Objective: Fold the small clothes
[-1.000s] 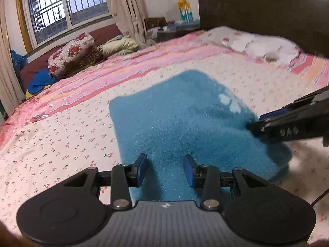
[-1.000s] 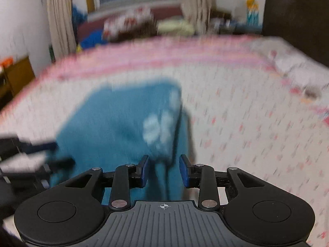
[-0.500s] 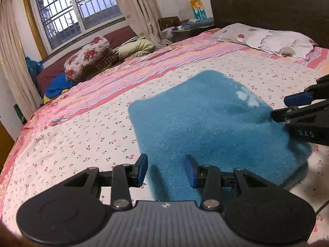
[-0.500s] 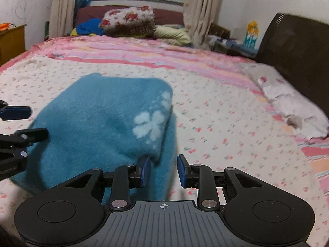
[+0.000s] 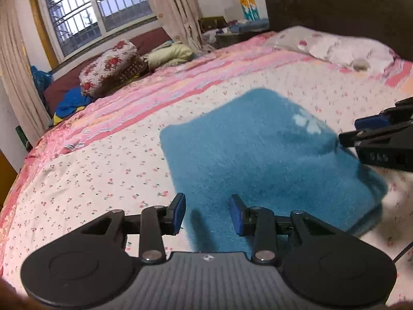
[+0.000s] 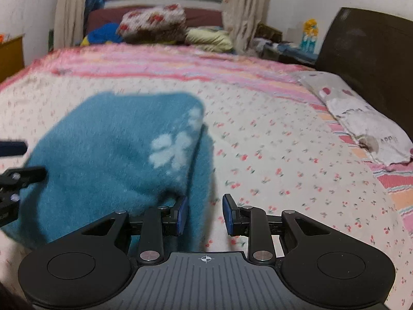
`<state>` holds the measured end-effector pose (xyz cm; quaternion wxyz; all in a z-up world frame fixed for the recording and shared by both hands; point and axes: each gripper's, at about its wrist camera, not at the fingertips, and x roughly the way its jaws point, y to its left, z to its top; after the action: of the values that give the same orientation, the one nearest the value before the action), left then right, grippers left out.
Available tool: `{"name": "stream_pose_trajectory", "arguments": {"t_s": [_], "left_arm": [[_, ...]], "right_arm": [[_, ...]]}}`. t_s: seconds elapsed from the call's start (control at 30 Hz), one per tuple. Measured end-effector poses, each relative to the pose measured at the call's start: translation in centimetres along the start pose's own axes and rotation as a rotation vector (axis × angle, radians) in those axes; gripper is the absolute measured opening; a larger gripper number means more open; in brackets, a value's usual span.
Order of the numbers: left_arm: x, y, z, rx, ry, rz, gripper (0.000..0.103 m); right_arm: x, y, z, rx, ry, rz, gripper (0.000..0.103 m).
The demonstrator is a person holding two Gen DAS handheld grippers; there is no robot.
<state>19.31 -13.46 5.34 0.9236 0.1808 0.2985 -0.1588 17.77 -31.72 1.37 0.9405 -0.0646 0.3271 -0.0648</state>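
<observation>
A folded teal fleece garment [image 5: 258,155] with a white paw print [image 6: 173,149] lies flat on the cherry-print bedsheet [image 5: 90,180]. My left gripper [image 5: 207,213] hovers over its near left corner. Its jaws are closing, the blue pads still stand apart, and the fleece lies under them without being pinched. My right gripper [image 6: 205,213] is open over the garment's right edge, where a lower layer sticks out between the pads. In the left wrist view the right gripper [image 5: 361,134] reaches in from the right, its tips at the fleece's edge.
A pillow [image 6: 361,124] lies by the dark headboard [image 6: 366,51] on the right. A pink striped blanket [image 5: 155,95] covers the far side of the bed. Floral cushions [image 5: 108,64] and bedding are piled below the window [image 5: 98,7].
In the left wrist view the right gripper's tips have pulled back from on top of the fleece to its right edge. The right wrist view has swung and steadied. The garment has not moved.
</observation>
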Motion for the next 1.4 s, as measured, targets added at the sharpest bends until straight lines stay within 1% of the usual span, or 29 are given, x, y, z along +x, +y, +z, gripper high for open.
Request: {"name": "stream_pose_trajectory", "arguments": {"t_s": [0.1, 0.2, 0.3, 0.43, 0.5, 0.53, 0.57, 0.63, 0.83, 0.9, 1.0, 1.07, 1.13, 1.17, 1.23, 1.3, 1.4], "left_arm": [[-0.2, 0.6, 0.1, -0.017, -0.020, 0.022, 0.044], [0.5, 1.2, 0.2, -0.047, -0.024, 0.050, 0.044], [1.9, 1.3, 0.1, -0.050, 0.013, 0.048, 0.046], [2.7, 0.6, 0.5, -0.006, 0.047, 0.054, 0.045], [2.9, 0.4, 0.6, 0.013, 0.058, 0.062, 0.044], [2.9, 0.3, 0.7, 0.018, 0.061, 0.066, 0.044], [2.9, 0.3, 0.7, 0.020, 0.060, 0.068, 0.044], [2.6, 0.4, 0.6, 0.017, 0.054, 0.071, 0.044], [1.8, 1.0, 0.5, -0.012, 0.036, 0.084, 0.045], [2.0, 1.0, 0.4, -0.026, 0.033, 0.090, 0.045], [2.3, 0.6, 0.3, -0.018, 0.035, 0.093, 0.045], [2.7, 0.1, 0.3, 0.009, 0.041, 0.103, 0.045], [2.9, 0.0, 0.3, 0.015, 0.047, 0.095, 0.045], [2.8, 0.2, 0.3, 0.009, 0.048, 0.091, 0.045], [2.4, 0.8, 0.4, -0.013, 0.042, 0.075, 0.045], [1.8, 1.8, 0.4, -0.058, 0.022, 0.042, 0.045], [1.5, 3.4, 0.6, -0.158, -0.002, 0.006, 0.046]], "right_arm": [[-1.1, -0.4, 0.5, 0.042, -0.061, 0.025, 0.028], [-1.2, 0.4, 0.8, 0.028, -0.090, 0.041, 0.031], [0.0, 1.0, 0.8, -0.001, -0.070, 0.027, 0.031], [1.8, 1.3, 0.5, -0.050, -0.034, -0.032, 0.030], [2.4, 1.7, 0.3, -0.087, -0.019, -0.075, 0.030], [2.7, 1.8, 0.1, -0.094, -0.003, -0.086, 0.029], [3.1, 1.8, -0.1, -0.087, 0.019, -0.080, 0.024], [2.5, 1.6, -0.1, -0.074, 0.000, -0.076, 0.023], [-0.6, 0.7, 0.8, -0.007, -0.120, -0.054, 0.023], [-1.2, 0.7, 0.9, 0.001, -0.160, -0.049, 0.027], [-1.4, 1.0, 1.3, 0.001, -0.192, -0.033, 0.027], [-0.8, 1.2, 1.3, -0.012, -0.169, -0.001, 0.029], [0.7, 1.4, 0.9, -0.020, -0.101, 0.016, 0.029], [1.5, 1.6, 0.6, -0.035, -0.082, 0.012, 0.029], [1.6, 2.1, 0.6, -0.070, -0.092, -0.009, 0.029], [1.1, 1.8, 0.8, -0.036, -0.096, 0.005, 0.029], [0.6, 0.3, 1.2, 0.042, -0.110, 0.026, 0.029]]}}
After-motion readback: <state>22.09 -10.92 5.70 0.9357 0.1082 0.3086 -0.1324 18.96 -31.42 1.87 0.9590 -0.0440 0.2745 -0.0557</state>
